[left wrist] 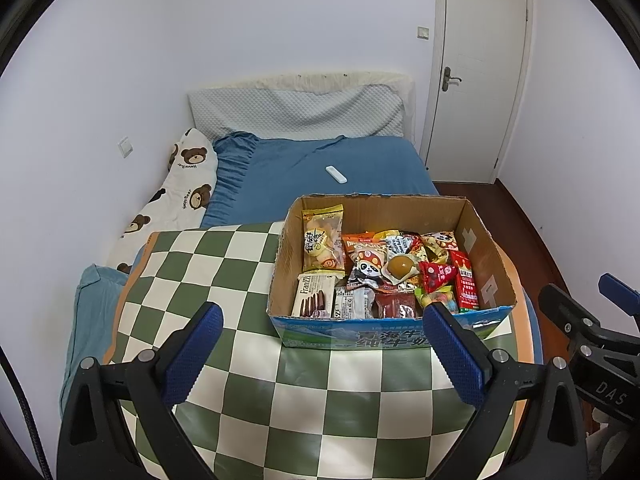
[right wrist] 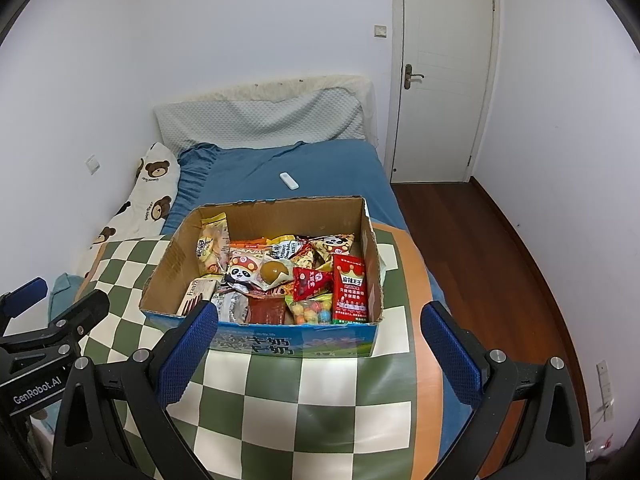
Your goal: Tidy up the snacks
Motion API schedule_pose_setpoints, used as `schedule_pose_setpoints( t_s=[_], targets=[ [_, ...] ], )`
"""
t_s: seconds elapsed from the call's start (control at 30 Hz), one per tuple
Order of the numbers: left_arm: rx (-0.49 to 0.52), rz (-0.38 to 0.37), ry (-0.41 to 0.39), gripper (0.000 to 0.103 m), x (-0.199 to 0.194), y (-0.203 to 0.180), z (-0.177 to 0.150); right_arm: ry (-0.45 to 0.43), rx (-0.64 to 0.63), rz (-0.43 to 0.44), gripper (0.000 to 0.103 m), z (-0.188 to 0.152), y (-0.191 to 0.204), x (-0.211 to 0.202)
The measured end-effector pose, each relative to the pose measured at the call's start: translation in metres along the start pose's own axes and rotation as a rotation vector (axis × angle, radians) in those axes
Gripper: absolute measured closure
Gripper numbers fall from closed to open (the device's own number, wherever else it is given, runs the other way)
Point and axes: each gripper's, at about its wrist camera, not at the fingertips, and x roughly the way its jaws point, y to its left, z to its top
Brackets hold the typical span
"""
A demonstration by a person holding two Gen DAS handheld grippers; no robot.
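Both grippers, left gripper (left wrist: 324,346) and right gripper (right wrist: 320,346), hover wide-jawed before the snack box (left wrist: 486,280).

One cardboard box (right wrist: 370,240) is sitting on one checkered mat (right wrist: 320,408), holding roughly a dozen snack packets (right wrist: 349,292), the exact number hidden by overlap. One white remote (right wrist: 289,181) is lying on the bed (right wrist: 320,168), and two grippers are showing.

Small bedroom, plain white walls (left wrist: 240,40). Closed white door (right wrist: 444,72) at right. Dark wood floor (right wrist: 480,248). Bed with blue sheet (left wrist: 320,164), bear-print pillow (left wrist: 180,196), white padded headboard (left wrist: 296,108).
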Motion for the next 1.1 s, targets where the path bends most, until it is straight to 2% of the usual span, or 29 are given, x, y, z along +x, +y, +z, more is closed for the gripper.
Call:
schedule_pose_setpoints(
  t_s=[1.1],
  targets=[
    [-0.005,0.006,-0.016,0.001,-0.0040,-0.0029,0.0001,-0.006,-0.010,0.019,0.000,0.0048,0.0036,-0.0029]
  ],
)
